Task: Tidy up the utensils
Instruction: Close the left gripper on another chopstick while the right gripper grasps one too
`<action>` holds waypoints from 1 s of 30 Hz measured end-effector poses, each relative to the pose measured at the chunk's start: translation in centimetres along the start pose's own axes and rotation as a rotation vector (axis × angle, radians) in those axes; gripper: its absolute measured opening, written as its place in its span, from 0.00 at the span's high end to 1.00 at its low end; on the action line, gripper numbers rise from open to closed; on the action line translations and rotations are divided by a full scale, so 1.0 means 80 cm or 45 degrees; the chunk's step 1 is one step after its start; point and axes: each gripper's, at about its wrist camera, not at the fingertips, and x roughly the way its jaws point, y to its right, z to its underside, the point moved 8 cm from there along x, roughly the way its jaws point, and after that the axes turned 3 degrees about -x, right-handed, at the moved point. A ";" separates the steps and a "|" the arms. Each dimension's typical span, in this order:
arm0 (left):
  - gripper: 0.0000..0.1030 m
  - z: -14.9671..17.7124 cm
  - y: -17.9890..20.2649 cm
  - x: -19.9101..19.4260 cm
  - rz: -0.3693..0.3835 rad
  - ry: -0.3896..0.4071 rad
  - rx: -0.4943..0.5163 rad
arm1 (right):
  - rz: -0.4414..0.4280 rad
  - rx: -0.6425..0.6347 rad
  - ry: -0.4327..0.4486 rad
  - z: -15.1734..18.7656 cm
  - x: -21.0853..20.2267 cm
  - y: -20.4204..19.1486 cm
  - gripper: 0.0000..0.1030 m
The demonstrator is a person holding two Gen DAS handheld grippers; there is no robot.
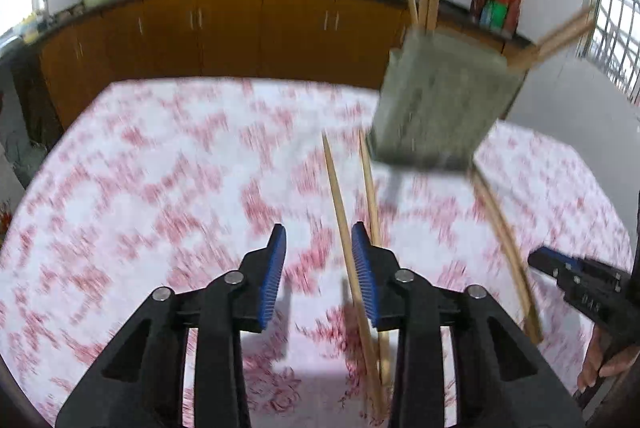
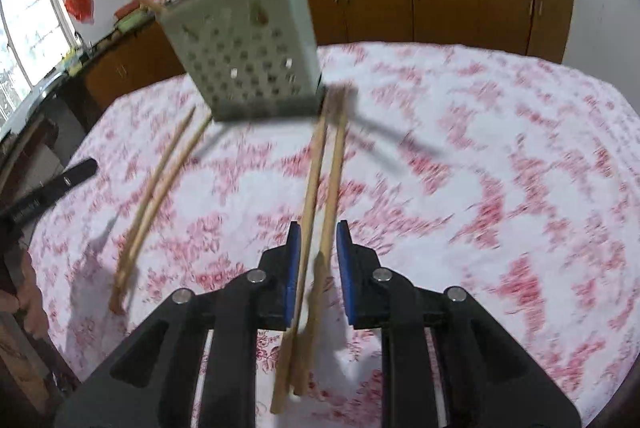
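Floral-clothed bench (image 2: 500,156) carrying loose chopstick pairs and a perforated holder (image 2: 244,48). One chopstick pair (image 2: 324,196) runs lengthwise between the right gripper's (image 2: 318,248) parted jaws, unpinched; another pair (image 1: 352,228) lies along the left gripper's (image 1: 318,252) spread jaws. Holder ahead of both.
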 end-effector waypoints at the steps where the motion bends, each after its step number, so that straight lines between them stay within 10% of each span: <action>1: 0.69 0.008 0.000 0.005 -0.002 -0.019 0.005 | 0.024 -0.013 -0.015 0.003 0.006 0.001 0.82; 17: 0.90 0.052 0.026 0.039 -0.031 -0.106 0.135 | 0.082 -0.014 -0.011 0.009 0.004 0.020 0.90; 30: 0.92 0.018 -0.047 0.053 -0.146 -0.081 -0.004 | 0.138 0.045 0.033 -0.015 0.021 0.041 0.91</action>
